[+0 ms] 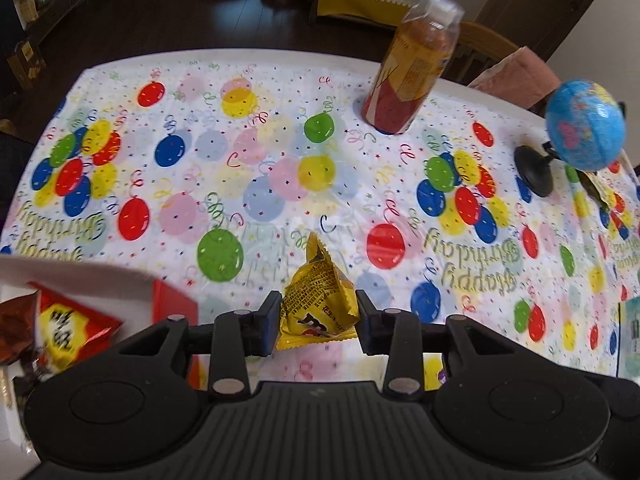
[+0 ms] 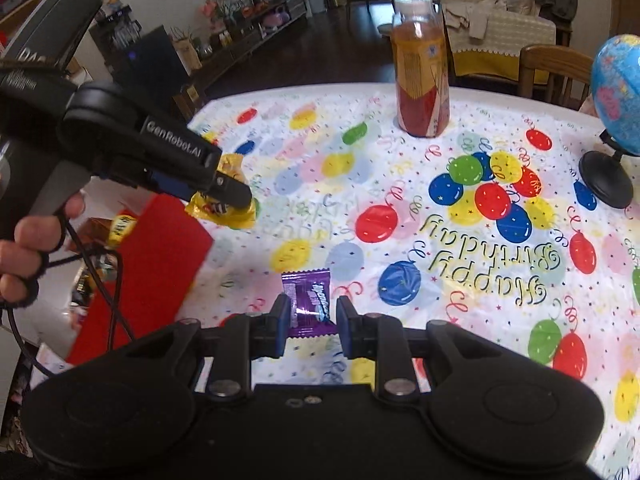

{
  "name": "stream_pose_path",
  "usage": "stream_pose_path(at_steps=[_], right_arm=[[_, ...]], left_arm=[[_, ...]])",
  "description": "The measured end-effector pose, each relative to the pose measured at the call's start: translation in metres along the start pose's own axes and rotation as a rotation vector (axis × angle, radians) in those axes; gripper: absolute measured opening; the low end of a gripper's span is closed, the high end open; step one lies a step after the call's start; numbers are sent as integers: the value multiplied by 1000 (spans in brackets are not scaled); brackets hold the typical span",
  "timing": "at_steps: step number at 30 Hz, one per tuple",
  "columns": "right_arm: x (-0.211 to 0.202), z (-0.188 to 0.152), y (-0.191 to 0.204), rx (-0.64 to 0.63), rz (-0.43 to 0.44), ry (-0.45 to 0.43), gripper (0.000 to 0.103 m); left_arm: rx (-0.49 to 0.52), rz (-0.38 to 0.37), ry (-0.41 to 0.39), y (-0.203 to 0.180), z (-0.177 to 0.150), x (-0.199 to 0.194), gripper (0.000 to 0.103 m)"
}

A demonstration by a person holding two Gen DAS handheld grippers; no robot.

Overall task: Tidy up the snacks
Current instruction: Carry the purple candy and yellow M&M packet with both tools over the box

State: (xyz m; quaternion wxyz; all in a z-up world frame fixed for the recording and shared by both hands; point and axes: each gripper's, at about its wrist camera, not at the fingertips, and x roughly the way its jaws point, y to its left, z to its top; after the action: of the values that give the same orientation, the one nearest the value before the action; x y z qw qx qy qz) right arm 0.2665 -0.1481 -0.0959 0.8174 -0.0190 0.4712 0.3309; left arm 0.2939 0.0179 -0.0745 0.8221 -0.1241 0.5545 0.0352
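My left gripper (image 1: 316, 314) is shut on a yellow snack packet (image 1: 318, 300) and holds it above the balloon tablecloth; the packet sticks up between the blue pads. The right wrist view shows that gripper (image 2: 236, 200) from the side with the yellow packet (image 2: 224, 210) in it, next to a red-sided box (image 2: 160, 256). My right gripper (image 2: 310, 320) has its jaws around a purple candy wrapper (image 2: 308, 300) lying on the cloth; small gaps show on both sides of it. The box (image 1: 176, 300) at the left holds several snack packets (image 1: 64, 332).
A tall bottle (image 1: 412, 72) of amber drink stands at the far side of the table. A blue globe (image 1: 584, 128) on a black stand sits at the far right. A wooden chair (image 2: 556, 68) is behind the table. The tablecloth (image 1: 280, 160) covers the table.
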Motion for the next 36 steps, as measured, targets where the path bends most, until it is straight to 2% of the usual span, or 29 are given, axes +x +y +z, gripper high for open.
stream_pose_path(at_steps=[7, 16, 26, 36], right_arm=[[-27, -6, 35, -5, 12, -46, 23], [-45, -13, 103, -28, 11, -77, 23], [-33, -16, 177, -56, 18, -81, 23], [2, -16, 234, -91, 8, -53, 23]], left_arm=[[18, -15, -43, 18, -28, -46, 37], [34, -23, -60, 66, -63, -90, 37], [31, -20, -75, 131, -88, -124, 37], [0, 23, -66, 199, -108, -133, 37]])
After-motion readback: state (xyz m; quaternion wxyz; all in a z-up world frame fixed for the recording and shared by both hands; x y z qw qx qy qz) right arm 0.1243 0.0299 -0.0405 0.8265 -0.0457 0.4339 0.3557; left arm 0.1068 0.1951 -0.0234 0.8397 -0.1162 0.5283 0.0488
